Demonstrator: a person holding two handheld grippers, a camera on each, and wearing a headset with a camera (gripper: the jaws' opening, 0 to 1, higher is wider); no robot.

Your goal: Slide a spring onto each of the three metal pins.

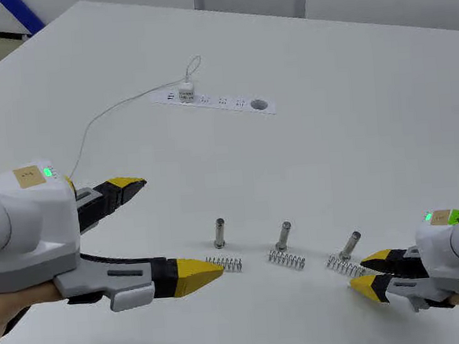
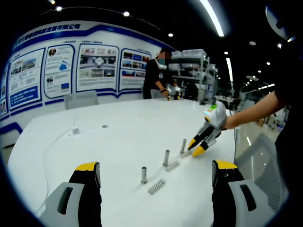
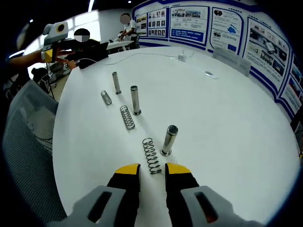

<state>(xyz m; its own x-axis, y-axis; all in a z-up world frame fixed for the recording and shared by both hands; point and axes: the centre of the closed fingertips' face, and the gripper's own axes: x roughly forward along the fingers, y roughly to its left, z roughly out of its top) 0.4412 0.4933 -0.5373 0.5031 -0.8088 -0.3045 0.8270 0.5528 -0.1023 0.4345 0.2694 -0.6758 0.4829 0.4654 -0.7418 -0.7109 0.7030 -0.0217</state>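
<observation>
In the head view I see a white bench (image 1: 353, 132) with three metal pins standing upright in a row: left pin (image 1: 219, 232), middle pin (image 1: 283, 235), right pin (image 1: 350, 245). A spring lies flat at about 6 o'clock of each: left spring (image 1: 224, 263), middle spring (image 1: 287, 260), right spring (image 1: 345, 266). My left tool (image 1: 178, 226), at 8 o'clock, gapes wide, holding nothing. My right tool (image 1: 359, 272), at 4 o'clock, is narrowly parted and empty, with its tips at the right spring's end.

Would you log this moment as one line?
left gripper open near left spring | right gripper open at right spring | pins bare
</observation>
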